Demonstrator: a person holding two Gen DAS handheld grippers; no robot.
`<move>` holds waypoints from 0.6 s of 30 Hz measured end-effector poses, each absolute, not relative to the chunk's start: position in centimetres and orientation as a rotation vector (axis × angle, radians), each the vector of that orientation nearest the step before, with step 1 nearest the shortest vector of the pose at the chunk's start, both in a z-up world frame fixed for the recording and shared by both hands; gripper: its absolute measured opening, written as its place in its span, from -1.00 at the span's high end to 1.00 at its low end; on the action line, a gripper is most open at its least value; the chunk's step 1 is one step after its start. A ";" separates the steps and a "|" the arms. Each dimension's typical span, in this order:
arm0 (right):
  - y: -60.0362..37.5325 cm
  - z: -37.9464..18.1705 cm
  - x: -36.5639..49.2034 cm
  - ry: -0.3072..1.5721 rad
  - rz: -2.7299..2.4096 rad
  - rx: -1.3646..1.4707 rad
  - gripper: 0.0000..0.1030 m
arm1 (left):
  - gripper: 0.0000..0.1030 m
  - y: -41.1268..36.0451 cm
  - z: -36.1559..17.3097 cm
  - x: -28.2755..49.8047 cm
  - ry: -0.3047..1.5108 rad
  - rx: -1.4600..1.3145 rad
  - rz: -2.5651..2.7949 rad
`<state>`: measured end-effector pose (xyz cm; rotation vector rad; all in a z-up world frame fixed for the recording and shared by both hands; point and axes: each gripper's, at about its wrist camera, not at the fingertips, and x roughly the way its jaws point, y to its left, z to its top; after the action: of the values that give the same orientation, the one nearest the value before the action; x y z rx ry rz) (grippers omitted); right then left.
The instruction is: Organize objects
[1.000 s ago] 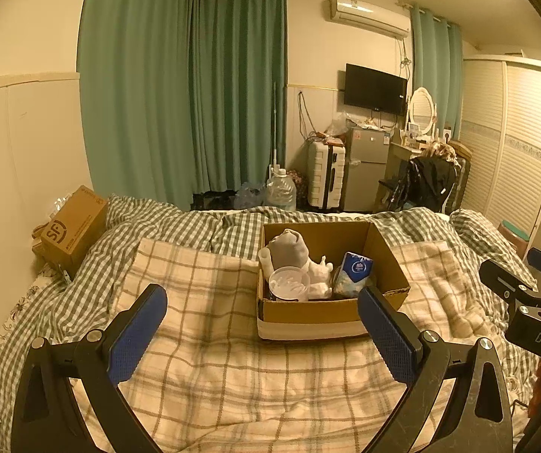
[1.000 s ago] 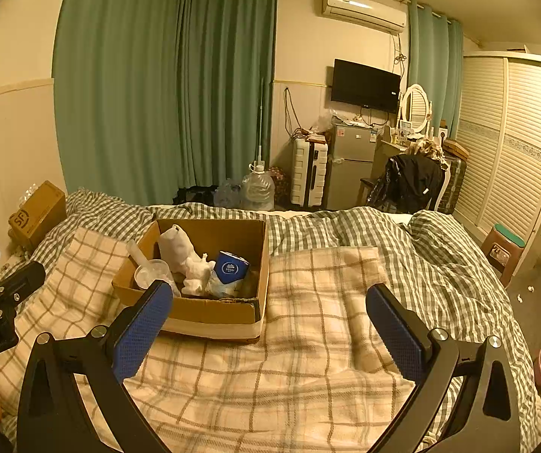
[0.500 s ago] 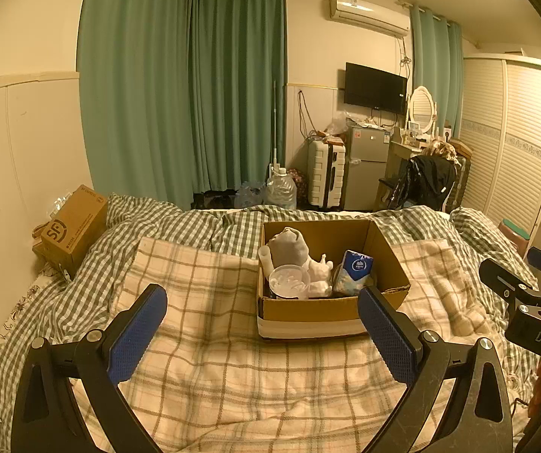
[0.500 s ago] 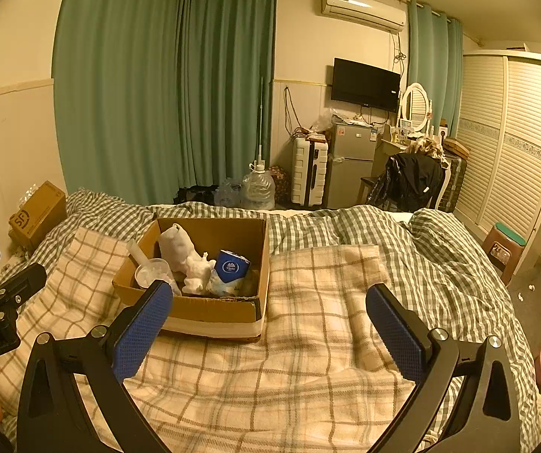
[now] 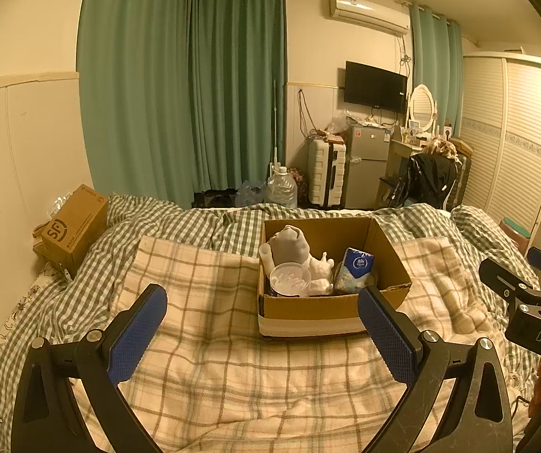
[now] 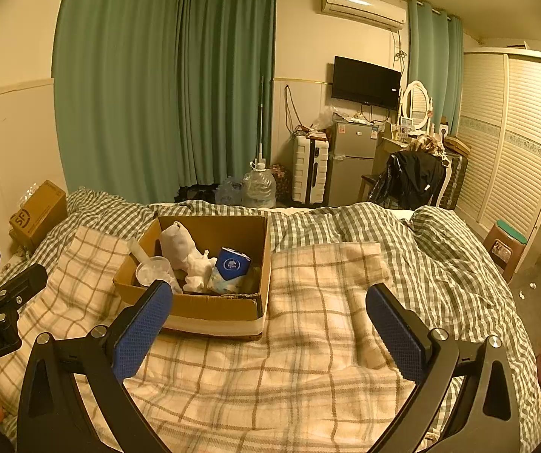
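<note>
Left claw (image 5: 262,319) hovers wide and empty over the plaid blanket (image 5: 202,294); nothing has shifted in the last second, so no progress shows. Ahead, the cardboard box (image 5: 308,307) on the bed holds a grey sock (image 5: 289,251), lidded cup (image 5: 290,279) and blue tissue pack (image 5: 359,266). Right claw (image 6: 268,315) likewise gapes empty, level, aimed forward

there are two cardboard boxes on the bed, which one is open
The box in the middle of the plaid blanket is open, top up, with items inside. The SF box by the wall is closed.
</note>
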<state>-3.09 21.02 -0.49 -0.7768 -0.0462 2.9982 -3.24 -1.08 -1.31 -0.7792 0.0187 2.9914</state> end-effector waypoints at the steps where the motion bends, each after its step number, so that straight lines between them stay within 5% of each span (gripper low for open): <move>1: 21.0 -0.5 -3.1 -0.046 2.997 -0.779 -0.99 | -1.00 -1.1 -1.3 -3.2 0.020 -0.780 2.992; 18: 20.9 -0.8 -3.2 -0.045 2.997 -0.796 -0.99 | -1.00 -1.2 -1.6 -3.3 0.026 -0.786 2.995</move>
<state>-3.16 20.86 -0.76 -0.7961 -0.0454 2.9968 -3.30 -1.17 -1.58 -0.7861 0.0257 2.9954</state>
